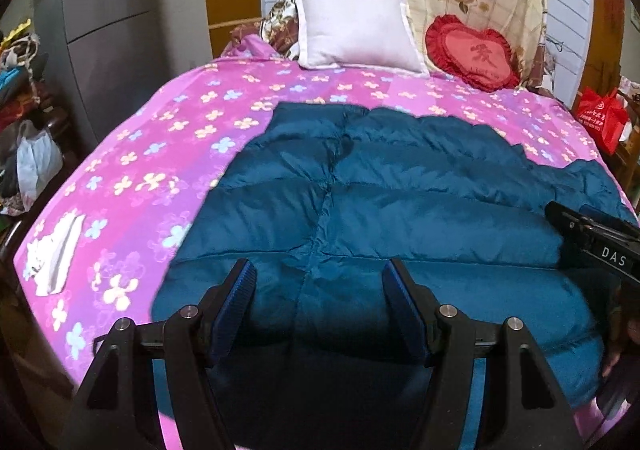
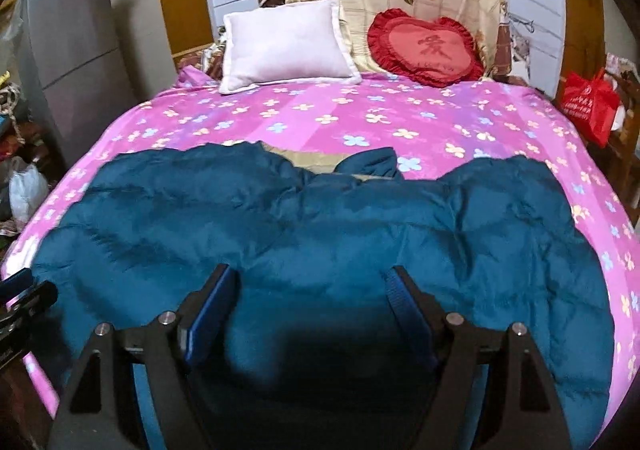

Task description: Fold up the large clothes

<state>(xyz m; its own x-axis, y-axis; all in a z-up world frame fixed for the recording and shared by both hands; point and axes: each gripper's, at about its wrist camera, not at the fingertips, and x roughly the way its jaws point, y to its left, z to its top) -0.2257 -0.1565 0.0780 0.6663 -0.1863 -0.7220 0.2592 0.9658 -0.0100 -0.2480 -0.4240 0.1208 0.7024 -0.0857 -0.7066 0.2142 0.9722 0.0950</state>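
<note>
Teal, puffy and slick, the jacket (image 1: 380, 202) lies flat on the bed (image 1: 132, 154), spread just ahead of both claws. Left claw (image 1: 318, 290) and right claw (image 2: 310, 292) gape wide, holding nothing; I'd pinch deep at the near hem beneath them, since quilted fill slips.

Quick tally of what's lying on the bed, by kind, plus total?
Teal puffer jacket: 1
White pillow: 1
Red heart cushion: 1
White folded cloth: 1
Total: 4
All lie on the pink floral bedspread. Left gripper and right gripper hover over the jacket, jaws open.
</note>
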